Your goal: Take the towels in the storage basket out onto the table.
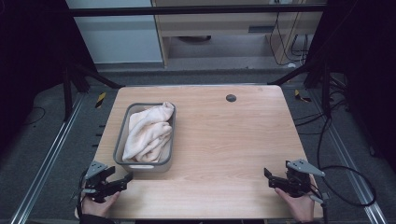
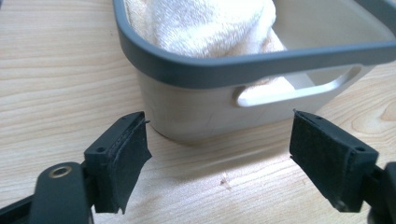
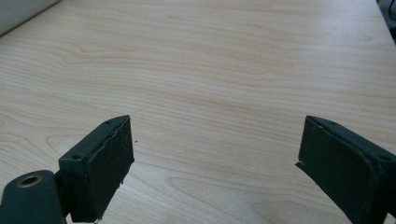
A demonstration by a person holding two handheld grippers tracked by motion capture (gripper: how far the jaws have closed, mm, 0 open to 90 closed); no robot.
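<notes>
Left gripper (image 1: 122,179) sits just short of the grey-rimmed bin (image 1: 122,135), jaws spread wide and empty, seemingly lined up on its handle cutout (image 2: 299,88). The cream towel (image 1: 148,132) lies bundled inside. Right gripper (image 1: 272,177) waits well apart over bare table (image 1: 233,140), equally wide, holding nothing.

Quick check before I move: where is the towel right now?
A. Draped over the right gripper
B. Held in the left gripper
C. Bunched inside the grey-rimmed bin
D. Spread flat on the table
C: the towel lies bunched inside the bin, and both grippers are open.
</notes>
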